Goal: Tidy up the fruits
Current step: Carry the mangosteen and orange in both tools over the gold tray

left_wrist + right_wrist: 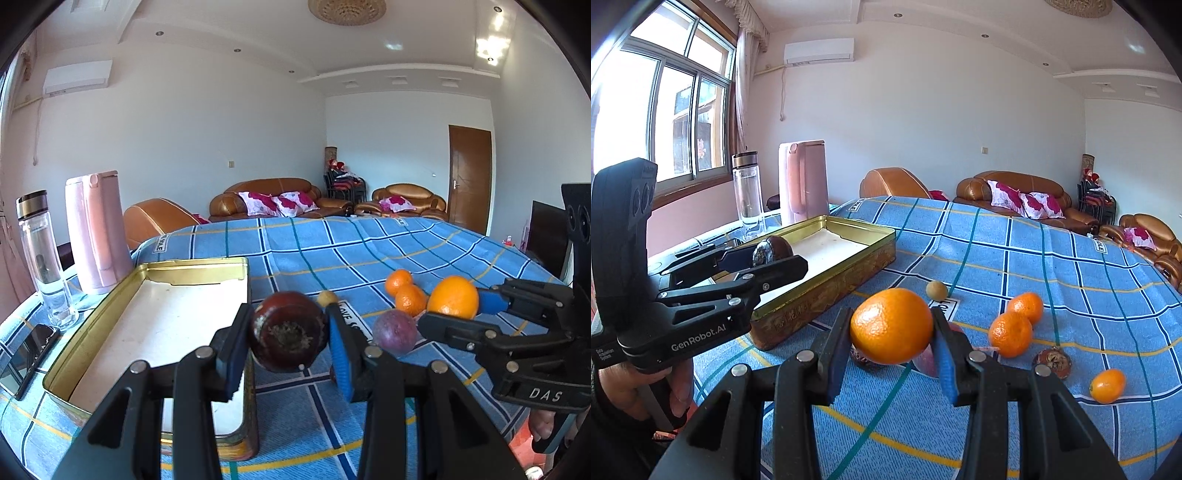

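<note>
Left wrist view: my left fingers [288, 332] pinch the mangosteen [288, 330] at the tin's [92, 321] near corner; right fingers [894, 326] pinch the orange [892, 325] beside the tin. I carry each over the rim before releasing.

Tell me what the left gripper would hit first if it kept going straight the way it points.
Probably the gold tin. The left gripper, shut on the dark red fruit, points slightly downward over the tin's near right corner, so the tin's white floor or far wall looks first in line. Depth is hard to judge through the fisheye.
</note>
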